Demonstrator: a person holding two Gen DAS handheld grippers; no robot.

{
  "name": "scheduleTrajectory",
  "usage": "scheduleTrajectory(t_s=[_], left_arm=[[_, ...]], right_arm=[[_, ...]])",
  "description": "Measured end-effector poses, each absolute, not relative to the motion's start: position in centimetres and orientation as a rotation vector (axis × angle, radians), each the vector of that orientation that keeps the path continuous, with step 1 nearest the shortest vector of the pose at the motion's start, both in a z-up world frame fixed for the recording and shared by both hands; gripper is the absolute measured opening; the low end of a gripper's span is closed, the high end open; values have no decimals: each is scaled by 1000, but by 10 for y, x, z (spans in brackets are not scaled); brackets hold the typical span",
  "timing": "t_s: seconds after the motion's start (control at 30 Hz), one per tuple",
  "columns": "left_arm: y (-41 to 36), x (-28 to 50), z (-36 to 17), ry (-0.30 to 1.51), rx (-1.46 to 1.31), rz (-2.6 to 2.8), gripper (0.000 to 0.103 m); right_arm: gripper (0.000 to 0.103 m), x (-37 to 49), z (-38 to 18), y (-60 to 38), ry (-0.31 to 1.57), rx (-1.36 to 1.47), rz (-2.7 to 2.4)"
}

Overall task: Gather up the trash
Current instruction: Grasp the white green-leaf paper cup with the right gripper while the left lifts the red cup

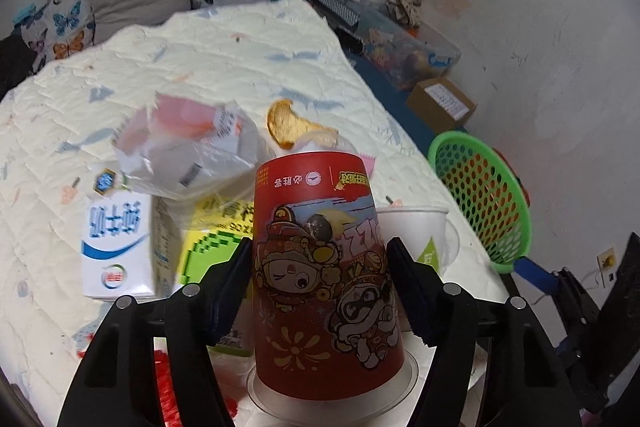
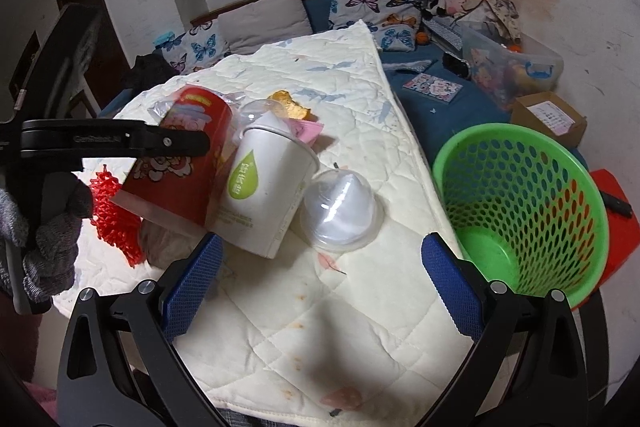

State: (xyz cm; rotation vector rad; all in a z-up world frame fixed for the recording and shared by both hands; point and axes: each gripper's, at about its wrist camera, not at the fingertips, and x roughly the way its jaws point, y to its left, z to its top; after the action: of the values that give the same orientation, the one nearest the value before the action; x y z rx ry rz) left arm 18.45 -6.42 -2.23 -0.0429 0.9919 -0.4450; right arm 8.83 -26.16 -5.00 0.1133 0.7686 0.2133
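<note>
Two paper cups: the left gripper (image 1: 320, 259) clamps one red printed paper cup (image 1: 324, 267); one white cup (image 2: 264, 187) lies near. The right gripper (image 2: 322, 259) gapes wide, holding nothing.

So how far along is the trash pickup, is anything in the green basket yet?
Nothing is in the green basket yet; it looks empty. In hand: the left gripper is shut on the red cup. The right gripper is open and holds nothing. Left on the quilt: the white cup, the clear dome lid, the milk carton, the plastic bag, the red netting.
</note>
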Motion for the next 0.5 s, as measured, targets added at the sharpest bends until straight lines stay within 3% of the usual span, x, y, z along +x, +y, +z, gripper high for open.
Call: scheduleTrajectory(t_s=[0.5], left_arm=[[-29, 163, 41, 796, -80, -425, 65]], right_arm=[[85, 141, -56, -231, 841, 188, 335]])
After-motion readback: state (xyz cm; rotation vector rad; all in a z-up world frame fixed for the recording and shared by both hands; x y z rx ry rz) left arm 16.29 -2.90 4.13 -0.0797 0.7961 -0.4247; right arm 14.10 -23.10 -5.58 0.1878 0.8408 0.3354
